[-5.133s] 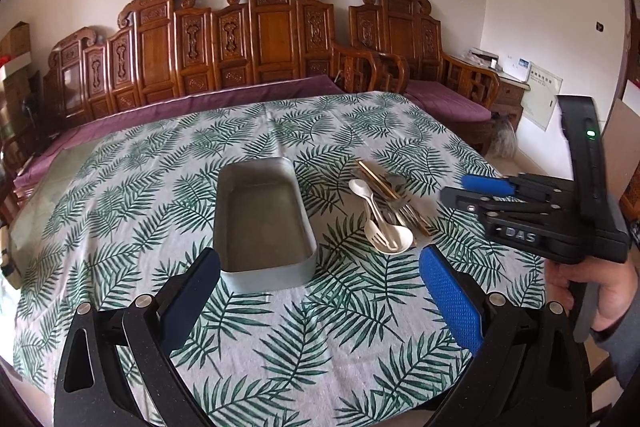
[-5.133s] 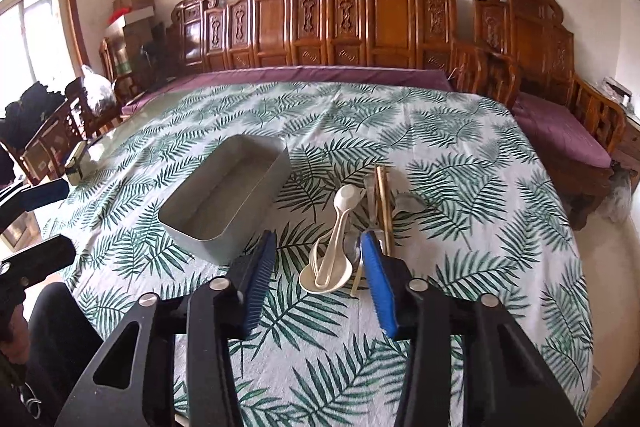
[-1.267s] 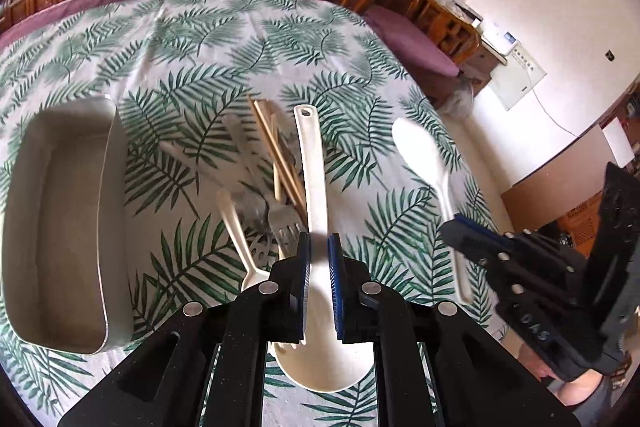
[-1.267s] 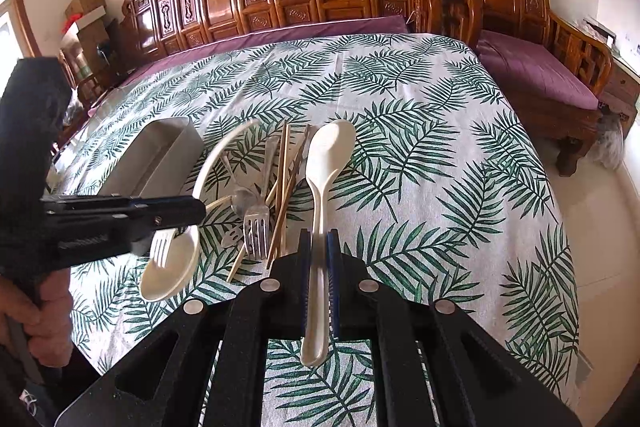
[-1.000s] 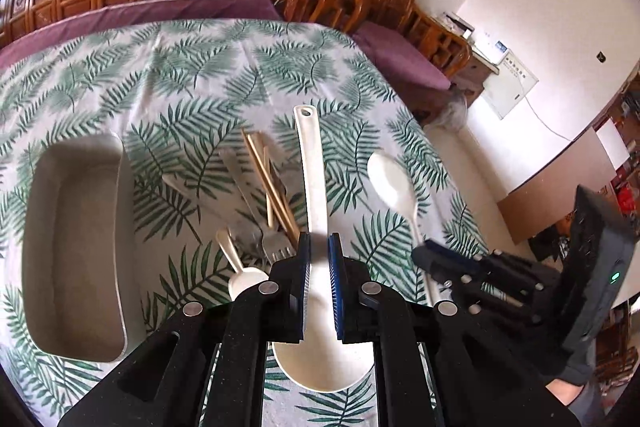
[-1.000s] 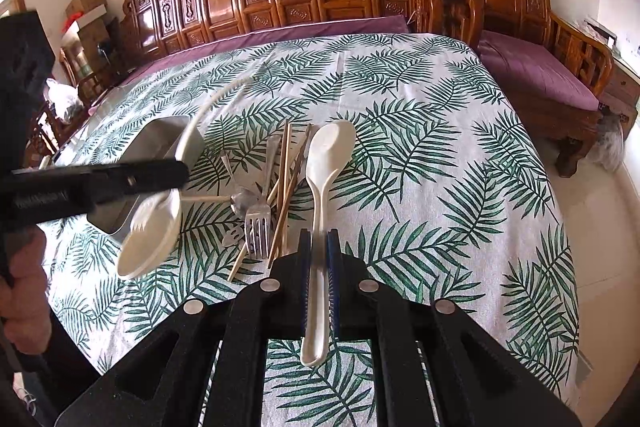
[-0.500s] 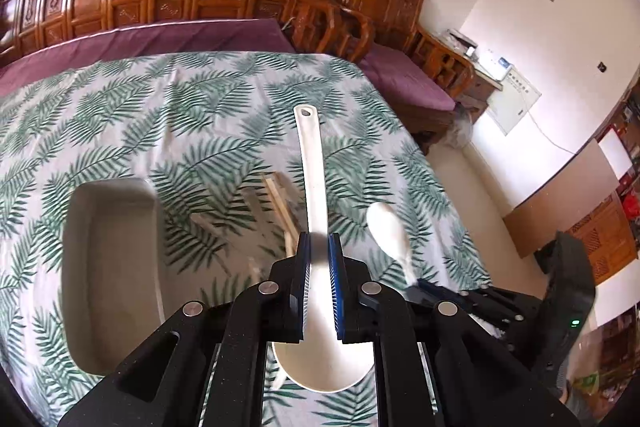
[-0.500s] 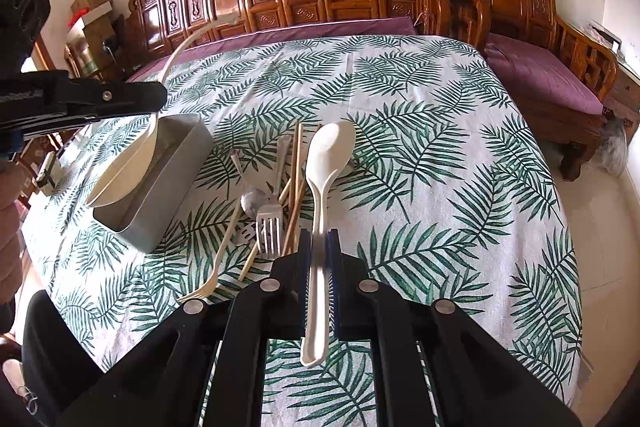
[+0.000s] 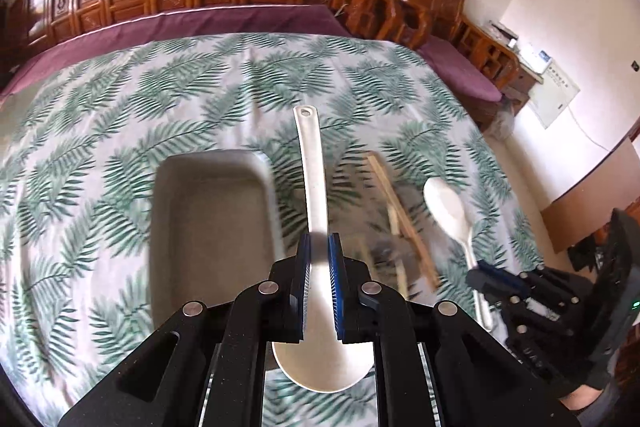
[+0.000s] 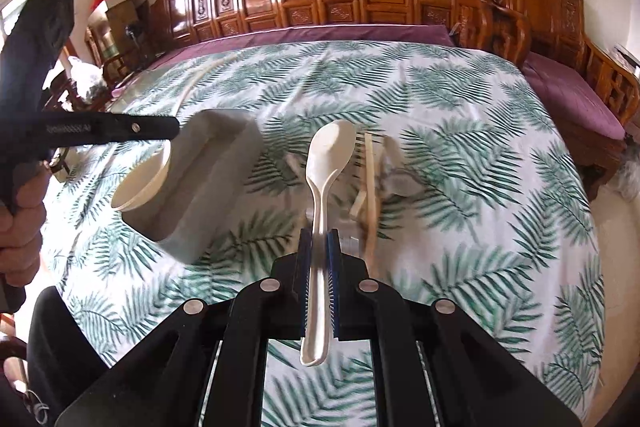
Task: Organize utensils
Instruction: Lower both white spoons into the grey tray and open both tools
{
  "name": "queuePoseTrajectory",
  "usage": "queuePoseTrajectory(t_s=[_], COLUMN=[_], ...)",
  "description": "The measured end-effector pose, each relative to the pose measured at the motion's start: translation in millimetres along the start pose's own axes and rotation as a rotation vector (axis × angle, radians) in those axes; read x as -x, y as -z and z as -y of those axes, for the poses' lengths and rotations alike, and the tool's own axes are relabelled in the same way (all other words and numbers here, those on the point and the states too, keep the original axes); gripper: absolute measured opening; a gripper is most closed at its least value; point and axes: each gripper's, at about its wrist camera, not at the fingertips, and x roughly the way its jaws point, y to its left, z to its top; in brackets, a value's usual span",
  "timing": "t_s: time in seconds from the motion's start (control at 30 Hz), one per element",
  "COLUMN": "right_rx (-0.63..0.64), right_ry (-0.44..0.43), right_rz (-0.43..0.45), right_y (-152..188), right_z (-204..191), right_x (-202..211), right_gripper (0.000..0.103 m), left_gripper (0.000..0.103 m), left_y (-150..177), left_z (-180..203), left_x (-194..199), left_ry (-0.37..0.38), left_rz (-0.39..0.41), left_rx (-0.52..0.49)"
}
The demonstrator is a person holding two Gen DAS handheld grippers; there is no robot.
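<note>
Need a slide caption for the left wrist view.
Left tool carries a cream ladle over the grey tray; right tool holds a spoon.

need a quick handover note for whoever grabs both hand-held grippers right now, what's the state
Left hand-held gripper: shut on the large cream ladle, handle pointing forward, bowl toward the camera, carried beside and above the grey tray.
Right hand-held gripper: shut on the cream spoon by its handle, bowl forward, held over the tablecloth.
On the table: the chopsticks and other utensils, too blurred to name, lie right of the tray.
Done: both pieces lifted; nothing visible in the tray.
Left: lower the ladle and the spoon into the tray, then gather the rest.
</note>
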Motion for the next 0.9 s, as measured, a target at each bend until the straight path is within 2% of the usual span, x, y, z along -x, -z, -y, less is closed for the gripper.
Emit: queuePoseTrajectory(t_s=[0.23, 0.5, 0.57, 0.9], right_rx=[0.029, 0.048, 0.046, 0.067], right_ry=[-0.044, -0.073, -0.081, -0.098], right_rz=[0.006, -0.006, -0.009, -0.043], right_y=[-20.9, -39.2, -42.5, -48.6], right_z=[-43.4, -84.0, -90.2, -127.7], right_x=[-14.8, -34.9, -40.2, -75.8], right_gripper=[0.009, 0.009, 0.009, 0.009], left_gripper=[0.008, 0.009, 0.011, 0.012], left_y=[5.0, 13.1, 15.8, 29.9], left_z=[-45.8, -73.0, -80.4, -104.6], left_x=[-5.9, -24.3, -27.2, -2.0], left_ry=[-0.045, -0.058, -0.055, -0.068], left_rz=[-0.030, -0.059, -0.066, -0.001], left_rx=[0.026, 0.050, 0.060, 0.050])
